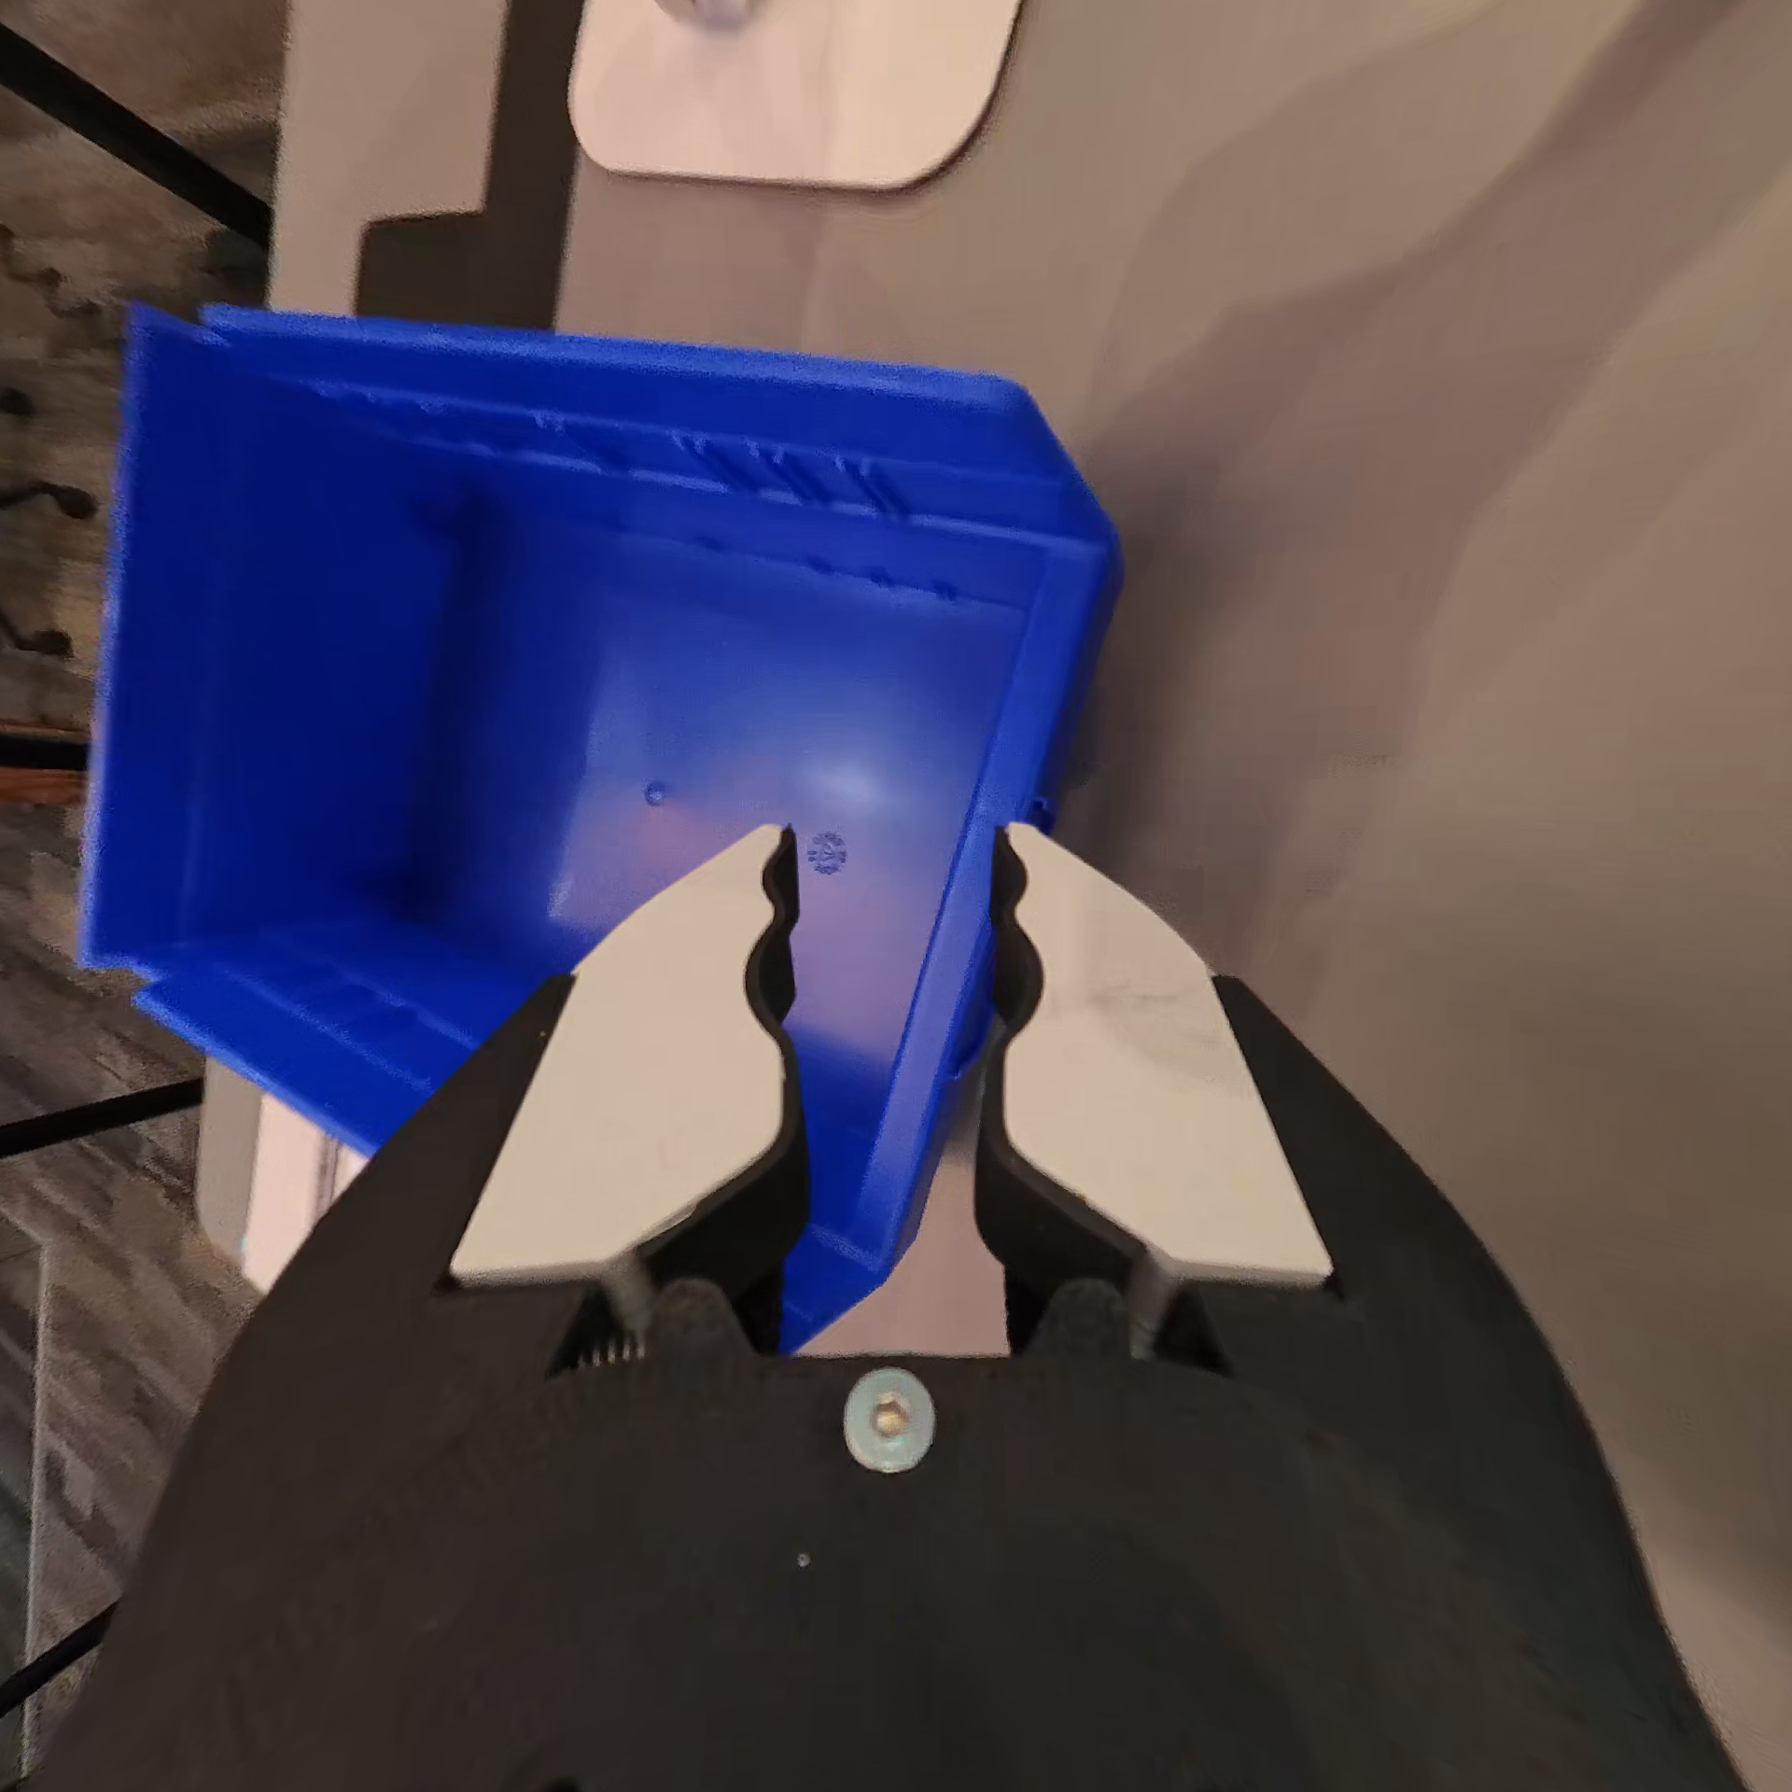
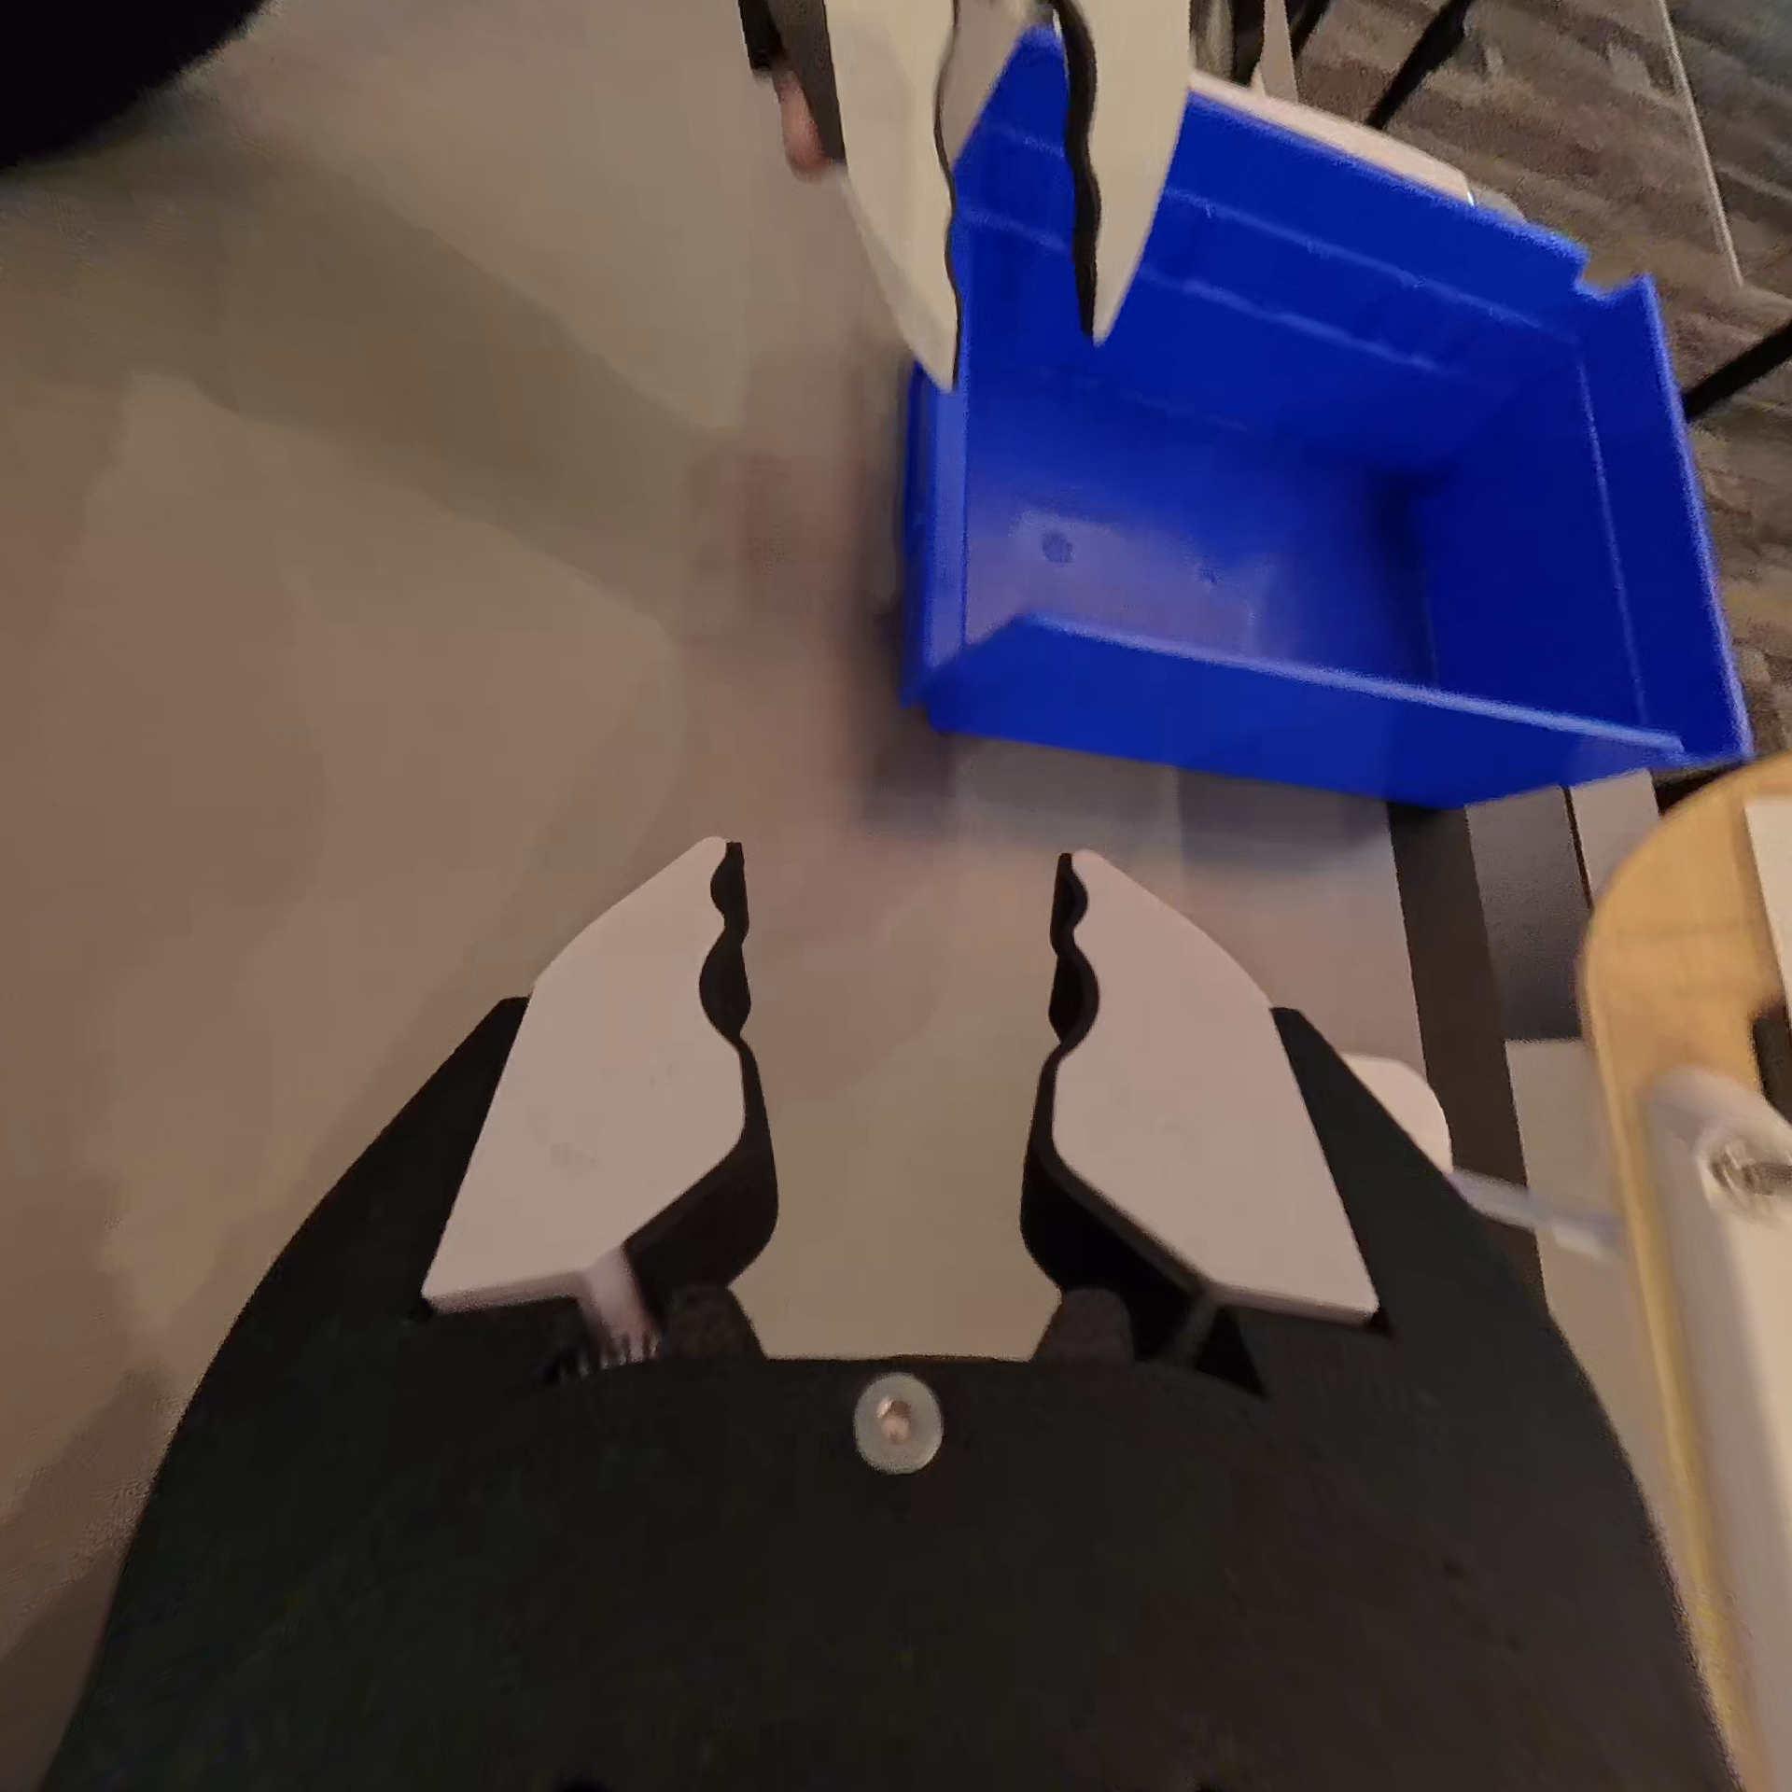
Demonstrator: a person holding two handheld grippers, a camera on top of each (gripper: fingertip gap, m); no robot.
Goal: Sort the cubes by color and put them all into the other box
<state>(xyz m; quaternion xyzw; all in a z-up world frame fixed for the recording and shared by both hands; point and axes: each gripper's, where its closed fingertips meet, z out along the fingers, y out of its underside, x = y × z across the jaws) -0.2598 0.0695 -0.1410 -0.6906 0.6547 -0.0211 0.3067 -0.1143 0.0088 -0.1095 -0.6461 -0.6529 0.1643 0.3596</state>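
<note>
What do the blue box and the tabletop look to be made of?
Blue box: likely moulded plastic, glossy; it shows a light glare on its floor, moulded ribs and a round mould stamp. Tabletop: smooth matte grey, maybe laminate; material uncertain.

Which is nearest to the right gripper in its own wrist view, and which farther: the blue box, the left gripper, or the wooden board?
1. Wooden board, at the right gripper's right.
2. Blue box, ahead, to the right.
3. Left gripper, beyond, over the box's far-left wall.
</note>
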